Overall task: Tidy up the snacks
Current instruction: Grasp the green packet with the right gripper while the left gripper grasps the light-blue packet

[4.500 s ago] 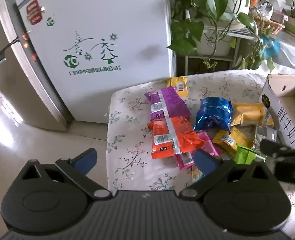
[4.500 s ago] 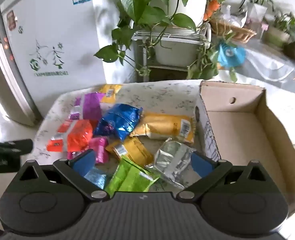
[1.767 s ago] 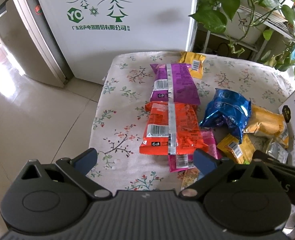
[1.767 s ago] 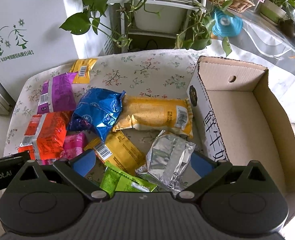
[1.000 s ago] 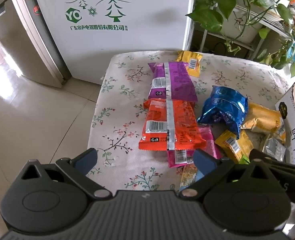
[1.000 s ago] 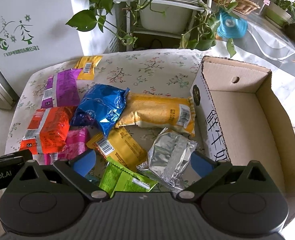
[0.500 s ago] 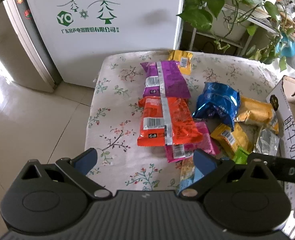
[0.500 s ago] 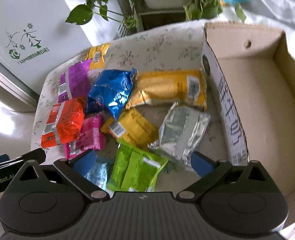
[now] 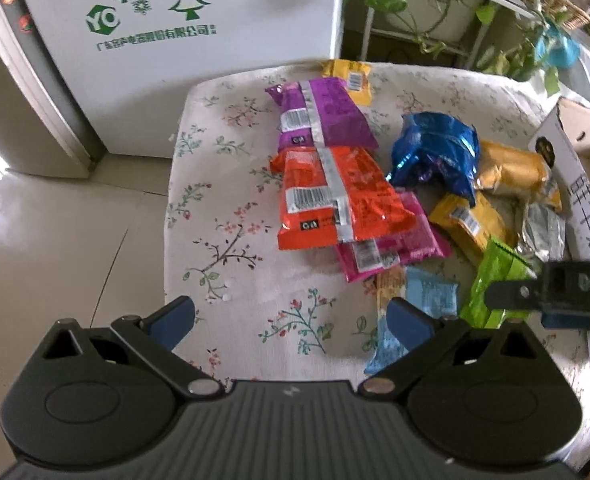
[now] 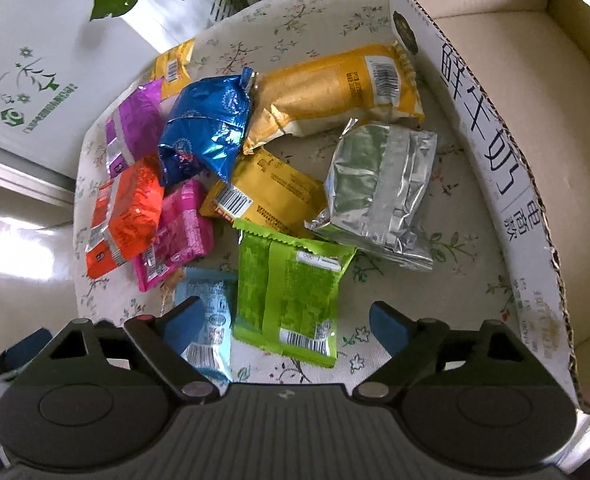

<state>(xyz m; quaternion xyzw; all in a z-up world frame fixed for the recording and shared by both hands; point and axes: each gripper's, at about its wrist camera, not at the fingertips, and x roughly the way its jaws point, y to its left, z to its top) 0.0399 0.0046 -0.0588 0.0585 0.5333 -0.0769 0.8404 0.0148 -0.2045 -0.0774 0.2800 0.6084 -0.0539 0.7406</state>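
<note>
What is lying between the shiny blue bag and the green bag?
A yellow packet with a barcode lies between the blue bag and the green bag, clearest in the right wrist view.

Snack packets lie ahead of the right gripper (image 10: 285, 318) on the table (image 10: 407, 280), the box (image 10: 491, 136) to its right.

A flat packet (image 10: 291, 296) sits between its open jaws, untouched; a small packet (image 10: 209, 320) lies by the left finger. Beyond, a foil pouch (image 10: 379, 196) lies nearest the box, a long packet (image 10: 335, 88) farther. In the left wrist view, the left gripper (image 9: 291, 320) hangs over bare table, stacked packets (image 9: 335, 196) ahead.
</note>
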